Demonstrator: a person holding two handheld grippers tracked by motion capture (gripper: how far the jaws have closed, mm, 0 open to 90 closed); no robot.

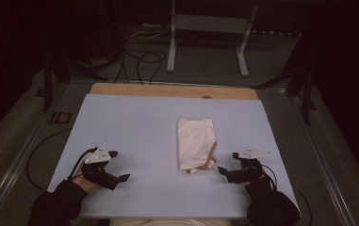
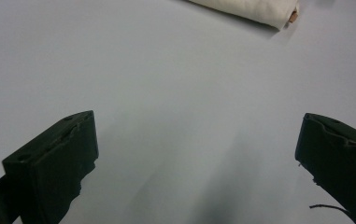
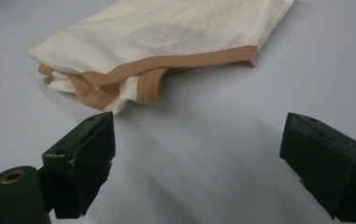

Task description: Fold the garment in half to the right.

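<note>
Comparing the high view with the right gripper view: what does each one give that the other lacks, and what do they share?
High view alone: the left gripper open at the table's left, the wooden strip along the far edge, and the floor cables beyond. Right gripper view alone: the stitching on the tan trim, bunched at the near corner. Shared: the folded cream cloth on the blue-grey table, and the right gripper, jaws open and apart from the cloth.

I see soft cream cloth (image 3: 166, 32) with tan stitched trim on a smooth matt board (image 1: 134, 127), wood strip (image 1: 172, 90) far.
</note>
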